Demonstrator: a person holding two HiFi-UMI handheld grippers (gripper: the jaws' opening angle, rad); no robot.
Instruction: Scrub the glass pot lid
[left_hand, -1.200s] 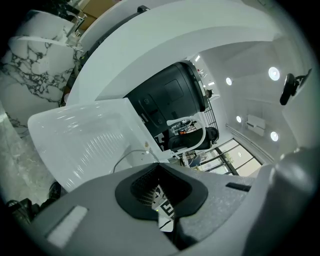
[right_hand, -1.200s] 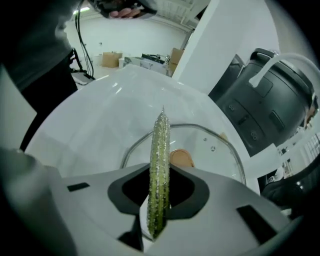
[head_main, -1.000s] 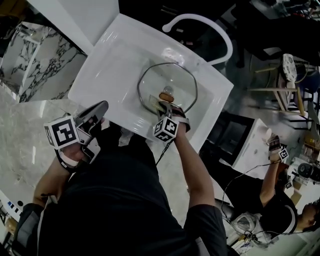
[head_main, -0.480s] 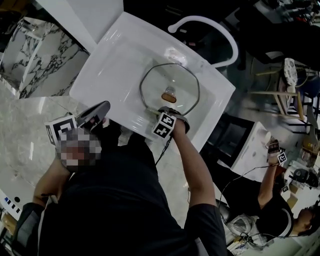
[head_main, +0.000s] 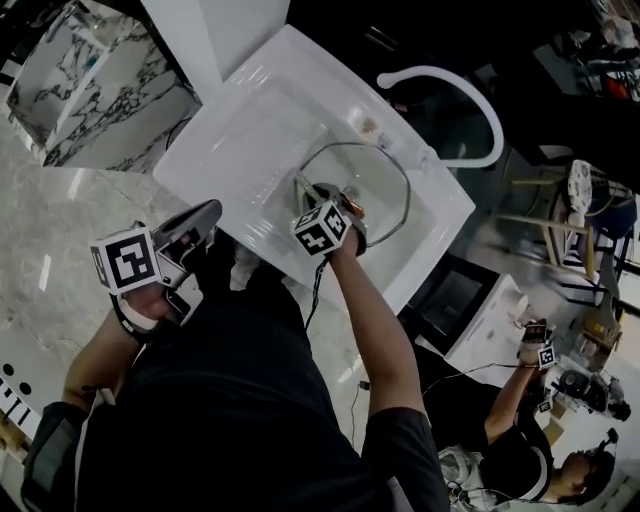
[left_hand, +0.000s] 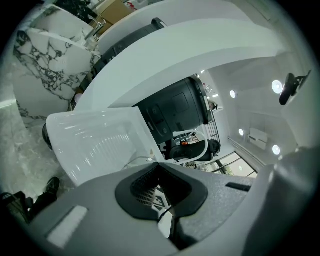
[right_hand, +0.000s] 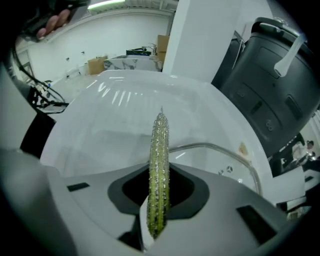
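The glass pot lid (head_main: 385, 190) lies in the white sink (head_main: 235, 130), its metal rim (right_hand: 220, 148) curving across the basin. Over the lid's near-left part, close to its brown knob (head_main: 352, 207), my right gripper (head_main: 315, 200) is shut on a green scrub sponge (right_hand: 159, 165) that stands edge-on between the jaws and points down at the basin. Whether the sponge touches the glass is hidden. My left gripper (head_main: 195, 222) hangs shut and empty over the marble counter at the sink's front-left edge; its jaws (left_hand: 160, 192) point towards the sink.
A white curved faucet (head_main: 455, 85) arches over the sink's far right side. A marble block (head_main: 90, 90) stands at the left of the sink. Marble counter (head_main: 60, 240) runs along the left. Another person (head_main: 540, 440) with grippers works at the lower right.
My right gripper has moved with the sponge from the lid's near edge farther in, towards the knob. The left gripper has stayed in place.
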